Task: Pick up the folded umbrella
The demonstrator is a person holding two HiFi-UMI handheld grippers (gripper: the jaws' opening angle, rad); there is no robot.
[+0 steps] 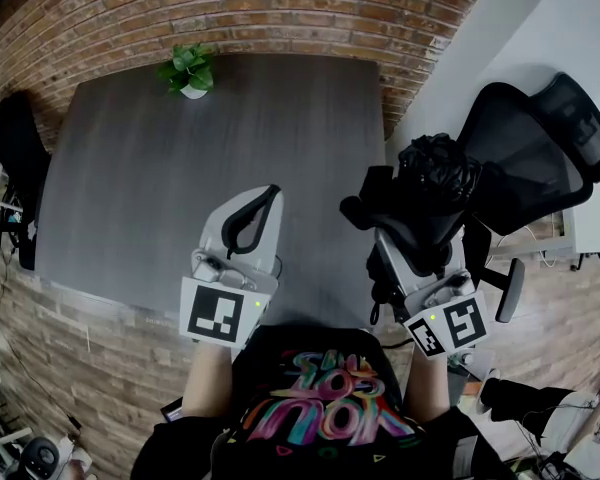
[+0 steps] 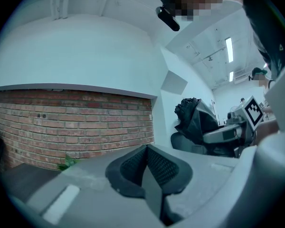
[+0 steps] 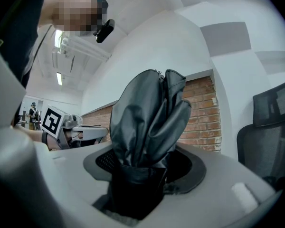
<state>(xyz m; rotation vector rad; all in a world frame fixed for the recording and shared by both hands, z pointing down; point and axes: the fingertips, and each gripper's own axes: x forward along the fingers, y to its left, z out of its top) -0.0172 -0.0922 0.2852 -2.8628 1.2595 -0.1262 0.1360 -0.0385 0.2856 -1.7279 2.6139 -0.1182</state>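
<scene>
The folded black umbrella (image 1: 425, 193) is held off the table, beside its right edge, and my right gripper (image 1: 398, 236) is shut on its lower end. In the right gripper view the umbrella (image 3: 149, 118) rises from between the jaws, its dark folds bunched above my right gripper (image 3: 141, 172). My left gripper (image 1: 263, 208) hovers over the near part of the table with its jaws shut and nothing in them. In the left gripper view the black pads (image 2: 164, 165) meet, and the umbrella (image 2: 195, 120) shows off to the right.
A dark grey table (image 1: 160, 168) stands against a brick wall (image 1: 230, 8), with a small potted plant (image 1: 188, 71) at its far edge. A black mesh office chair (image 1: 545, 148) stands to the right. A dark object (image 1: 15, 158) sits by the table's left side.
</scene>
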